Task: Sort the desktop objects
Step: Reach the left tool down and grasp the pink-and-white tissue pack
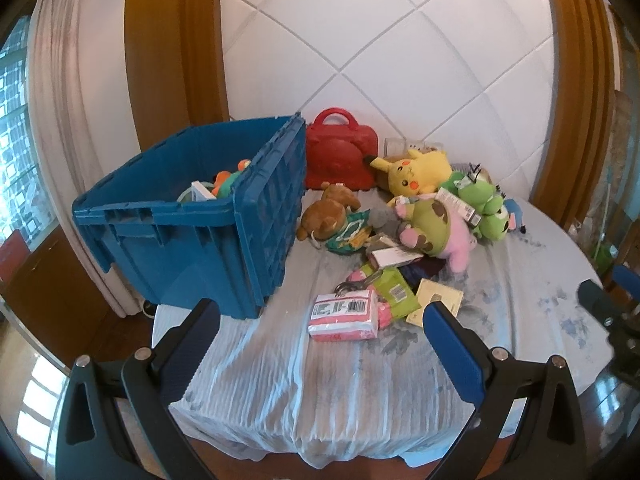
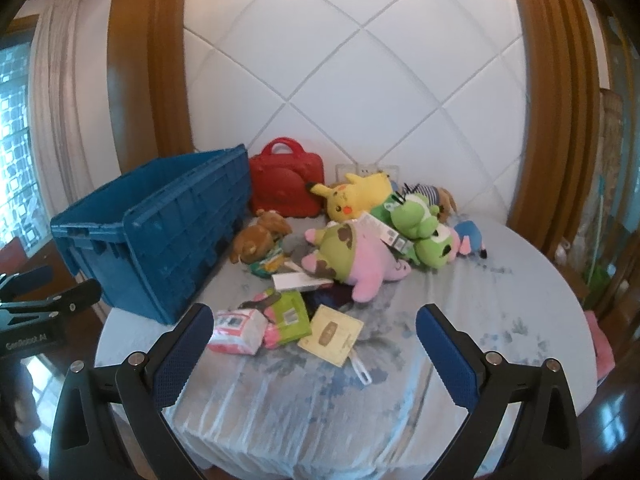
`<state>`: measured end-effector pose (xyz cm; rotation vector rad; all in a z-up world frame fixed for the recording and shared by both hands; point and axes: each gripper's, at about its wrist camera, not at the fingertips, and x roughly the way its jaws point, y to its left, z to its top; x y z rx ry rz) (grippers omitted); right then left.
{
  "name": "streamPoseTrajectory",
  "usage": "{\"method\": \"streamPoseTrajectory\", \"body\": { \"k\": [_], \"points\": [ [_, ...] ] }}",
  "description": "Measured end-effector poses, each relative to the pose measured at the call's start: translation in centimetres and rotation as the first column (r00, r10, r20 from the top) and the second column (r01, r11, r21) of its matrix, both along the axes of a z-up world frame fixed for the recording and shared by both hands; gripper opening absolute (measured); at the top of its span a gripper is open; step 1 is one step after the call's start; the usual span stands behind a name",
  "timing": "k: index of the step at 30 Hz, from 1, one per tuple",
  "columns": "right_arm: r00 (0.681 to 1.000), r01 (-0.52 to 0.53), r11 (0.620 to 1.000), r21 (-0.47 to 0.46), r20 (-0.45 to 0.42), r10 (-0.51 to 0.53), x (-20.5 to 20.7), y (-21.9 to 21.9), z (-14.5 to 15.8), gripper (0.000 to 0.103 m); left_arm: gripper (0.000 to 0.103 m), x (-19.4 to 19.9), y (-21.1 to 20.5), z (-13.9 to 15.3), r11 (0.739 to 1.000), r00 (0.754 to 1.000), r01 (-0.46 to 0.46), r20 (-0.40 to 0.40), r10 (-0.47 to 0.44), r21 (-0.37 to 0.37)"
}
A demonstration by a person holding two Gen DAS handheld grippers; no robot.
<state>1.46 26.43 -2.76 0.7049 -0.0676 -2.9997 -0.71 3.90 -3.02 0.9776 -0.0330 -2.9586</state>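
Blue crate (image 1: 192, 224) with an orange-green plush (image 1: 228, 178) inside; both grippers' fingers spread, empty.

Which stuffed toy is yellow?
The Pikachu plush lying by the red case. It alone is yellow; the others are brown, green-and-pink or green.

I'm working in a home: white diamond-quilted padded wall (image 2: 360, 80), glossy brown wooden trim (image 2: 148, 80), pale gathered curtains (image 1: 80, 120), and a round table under blue-grey floral cloth (image 2: 500, 280).
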Motion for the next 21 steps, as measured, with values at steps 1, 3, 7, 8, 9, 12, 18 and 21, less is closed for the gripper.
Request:
{"method": "streamPoseTrajectory", "body": {
  "k": [1, 3, 7, 8, 9, 12, 18, 21],
  "points": [
    [1.0, 0.002, 1.0, -0.005, -0.009, -0.002, 0.0, 0.4, -0.2, 0.103, 0.103, -0.2, 0.1, -0.6, 1.0, 1.0, -0.006, 0.01, 0.006, -0.005],
    [1.0, 0.007, 1.0, -0.014, -0.027, -0.007, 0.1, 1.3, -0.6, 0.103, 0.103, -0.5, 0.4, -1.8, 1.0, 0.999, -0.018, 0.028, 0.018, -0.008],
    [0.998, 0.015, 0.999, -0.034, -0.062, -0.017, 0.3, 3.0, -1.5, 0.103, 0.103, -1.1, 0.6, -4.4, 1.0, 0.998, -0.016, 0.06, 0.015, 0.011],
    [0.997, 0.016, 0.999, -0.039, -0.071, -0.019, 0.4, 3.4, -1.7, 0.103, 0.103, -1.5, 0.6, -5.1, 1.0, 0.997, -0.012, 0.071, 0.011, 0.017],
    [0.996, 0.023, 0.999, -0.049, -0.08, -0.027, 0.2, 3.7, -2.0, 0.103, 0.103, -2.1, 0.6, -5.7, 1.0, 0.996, -0.01, 0.086, 0.008, 0.022],
    [0.997, 0.041, 0.996, -0.083, -0.06, -0.046, -1.6, 4.3, -3.5, 0.103, 0.103, -4.3, 0.8, -7.9, 0.999, 0.992, -0.007, 0.129, 0.002, 0.036],
    [0.976, 0.032, 0.995, -0.095, 0.218, -0.01, -9.6, 4.3, -10.1, 0.103, 0.103, -10.7, 1.7, -13.4, 0.999, 0.971, 0.036, 0.237, -0.041, 0.027],
    [0.951, 0.041, 0.997, -0.064, 0.31, -0.02, -13.1, 3.9, -12.9, 0.103, 0.103, -14.5, 2.1, -16.2, 0.998, 0.951, 0.053, 0.303, -0.061, 0.035]
  ]
}}
